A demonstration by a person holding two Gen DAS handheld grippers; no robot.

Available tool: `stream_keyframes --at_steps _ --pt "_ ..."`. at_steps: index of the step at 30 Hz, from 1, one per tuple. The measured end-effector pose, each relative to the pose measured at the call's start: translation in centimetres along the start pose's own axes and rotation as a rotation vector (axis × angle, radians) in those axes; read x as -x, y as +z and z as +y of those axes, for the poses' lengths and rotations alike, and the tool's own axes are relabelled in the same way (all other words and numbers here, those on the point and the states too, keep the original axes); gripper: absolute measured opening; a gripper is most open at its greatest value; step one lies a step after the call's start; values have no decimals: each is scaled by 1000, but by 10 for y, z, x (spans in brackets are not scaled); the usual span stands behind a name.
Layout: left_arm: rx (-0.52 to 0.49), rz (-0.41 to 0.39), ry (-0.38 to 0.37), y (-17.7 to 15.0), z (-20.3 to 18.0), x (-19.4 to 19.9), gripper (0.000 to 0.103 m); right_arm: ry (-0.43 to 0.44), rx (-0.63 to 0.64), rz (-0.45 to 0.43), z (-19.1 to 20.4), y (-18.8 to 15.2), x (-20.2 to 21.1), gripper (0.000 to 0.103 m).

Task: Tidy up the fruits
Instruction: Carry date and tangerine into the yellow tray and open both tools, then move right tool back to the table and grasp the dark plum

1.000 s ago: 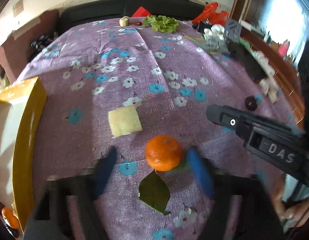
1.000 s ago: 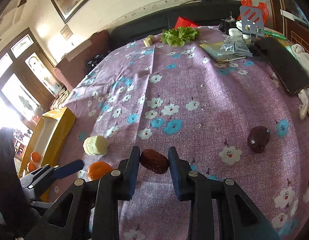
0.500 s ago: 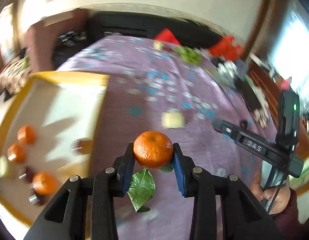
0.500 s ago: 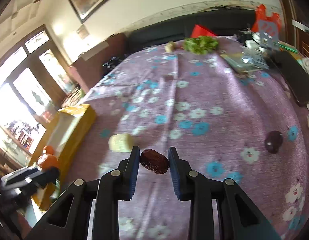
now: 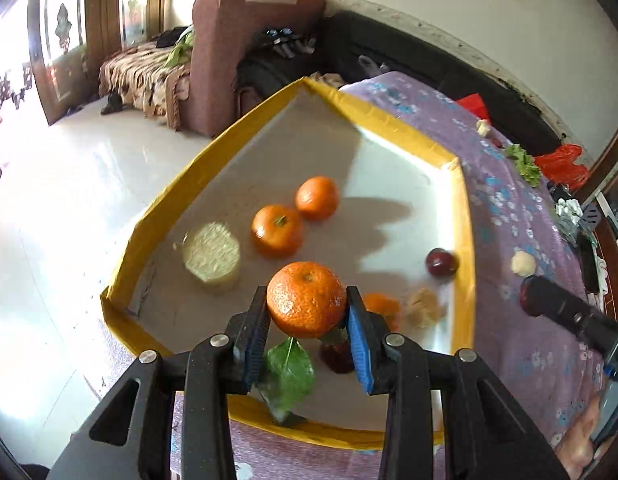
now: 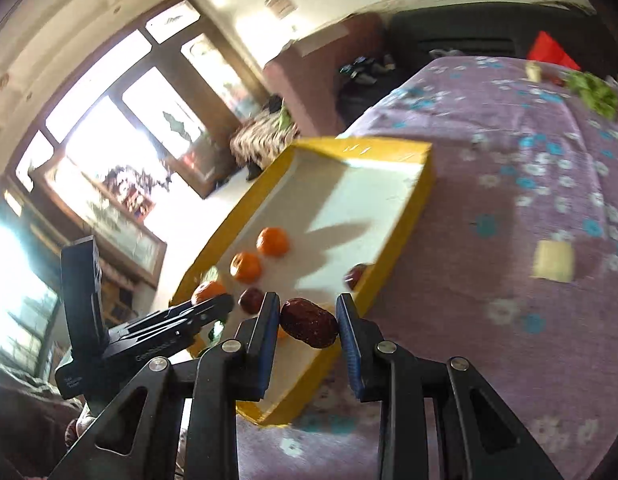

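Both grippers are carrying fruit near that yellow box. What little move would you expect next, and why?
Probably lowering the left gripper a little into the yellow box and letting go. Its orange hangs above the box floor, where other oranges already lie. The right gripper holds a dark date over the box's edge.

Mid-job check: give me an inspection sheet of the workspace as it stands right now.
Surface: purple floral tablecloth.
Job's things: yellow-rimmed white tray holds two loose oranges, a dark red fruit and a pale round slice.
Clutter: green lettuce, pale yellow block.
Grippers: left gripper shut on leafy orange mandarin; right gripper shut on wrinkled brown date, both over the tray.
Cables: nothing seen.
Surroundings: brown sofa, bright windows.
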State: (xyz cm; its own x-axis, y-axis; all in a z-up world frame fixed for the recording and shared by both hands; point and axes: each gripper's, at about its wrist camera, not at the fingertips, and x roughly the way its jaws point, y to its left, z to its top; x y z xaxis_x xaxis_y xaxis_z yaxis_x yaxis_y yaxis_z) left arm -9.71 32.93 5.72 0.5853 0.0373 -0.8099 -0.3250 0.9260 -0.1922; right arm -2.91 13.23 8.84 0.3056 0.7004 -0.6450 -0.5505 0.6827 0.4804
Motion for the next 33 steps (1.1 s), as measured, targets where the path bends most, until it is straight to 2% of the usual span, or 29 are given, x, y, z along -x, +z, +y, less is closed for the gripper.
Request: stream_keyframes --at_steps 3,5,6,9,10,13,17,19,21,25,30,33 --pt "8 15 -10 -1 6 -9 36 -30 45 49 20 -1 -30 33" --pt "10 2 -22 -2 9 -8 37 -86 83 60 32 0 -50 33" --pt "12 -7 -28 -2 11 -5 41 -109 97 63 36 0 -57 33" --pt "20 -38 -34 -1 13 1 62 -184 131 80 43 5 -79 33" --pt "25 -52 -31 -1 15 5 64 -211 143 81 42 8 -84 34" --pt "32 -85 -14 0 17 15 68 -220 149 82 44 11 -88 34" --pt "17 -158 24 0 14 36 70 -218 159 48 52 14 -75 36" --pt "25 -198 18 -2 14 47 78 -217 163 22 55 12 -63 42" --pt "35 -214 14 -4 14 54 79 -221 162 -4 55 9 -51 46" --pt "32 -211 -6 -8 7 63 79 -217 136 -31 46 -1 -32 47" --pt "4 -211 -38 -12 -8 74 81 -240 79 -81 11 -13 12 47" --pt "21 -211 -100 -15 -16 80 85 -318 -8 -130 -33 -13 52 47"
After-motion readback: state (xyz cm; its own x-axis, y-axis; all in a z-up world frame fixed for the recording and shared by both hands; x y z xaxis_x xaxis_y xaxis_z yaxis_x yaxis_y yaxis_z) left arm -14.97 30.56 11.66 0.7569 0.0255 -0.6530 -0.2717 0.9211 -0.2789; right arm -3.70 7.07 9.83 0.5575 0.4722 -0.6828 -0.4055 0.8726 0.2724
